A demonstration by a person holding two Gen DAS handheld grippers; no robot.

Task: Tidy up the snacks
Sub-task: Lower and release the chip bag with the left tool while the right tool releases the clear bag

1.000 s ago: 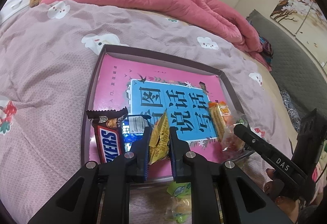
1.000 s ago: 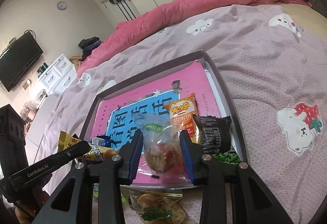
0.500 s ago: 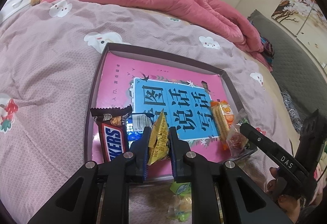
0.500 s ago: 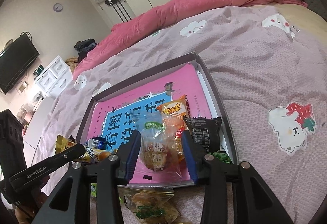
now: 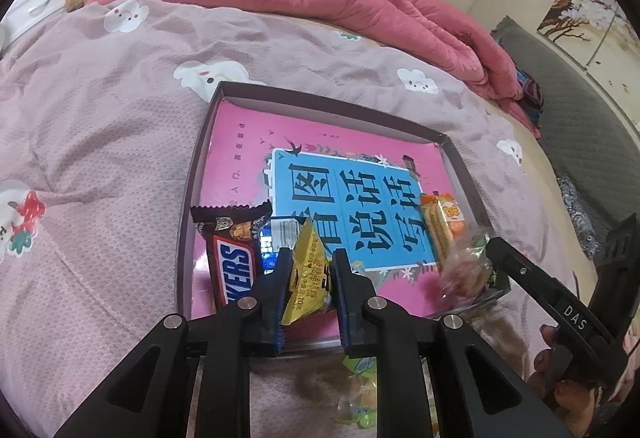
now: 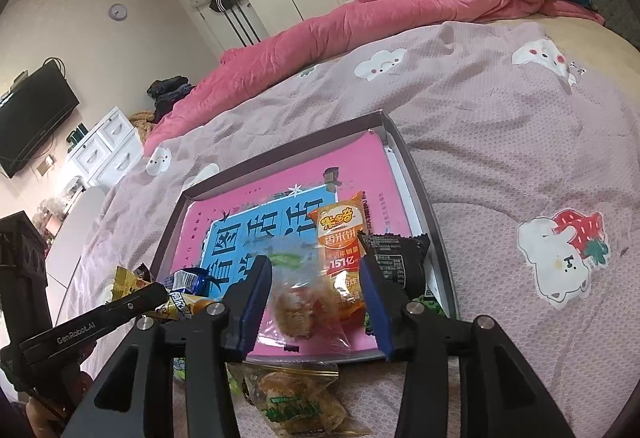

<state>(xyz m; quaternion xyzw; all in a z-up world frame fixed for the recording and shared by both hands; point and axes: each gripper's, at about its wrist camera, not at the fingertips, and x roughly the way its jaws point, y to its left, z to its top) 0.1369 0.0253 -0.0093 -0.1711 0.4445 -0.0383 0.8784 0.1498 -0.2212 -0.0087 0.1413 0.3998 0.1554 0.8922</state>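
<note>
A shallow dark tray (image 5: 320, 100) lined with a pink and blue book cover lies on the bed. My left gripper (image 5: 313, 256) hangs over its near edge, its jaws opening, the pads still touching an upright yellow snack packet (image 5: 308, 278). To its left lie a Snickers bar (image 5: 234, 266) and a blue packet (image 5: 276, 238). My right gripper (image 6: 315, 264) is opening too. A clear bag of pastry (image 6: 304, 298) rests in the tray (image 6: 424, 206) between its fingers, with a gap on the right side. Beyond it lie an orange cracker packet (image 6: 340, 234) and a black packet (image 6: 396, 258).
Clear-wrapped snacks (image 6: 296, 398) lie on the pink bedspread just outside the tray's near rim, under both grippers. A rolled pink quilt (image 5: 360, 10) runs along the far side of the bed. The far half of the tray holds no snacks.
The right jaws have spread away from the clear bag, which has sunk onto the tray. The left jaws have widened slightly around the yellow packet. Neither hand has moved.
</note>
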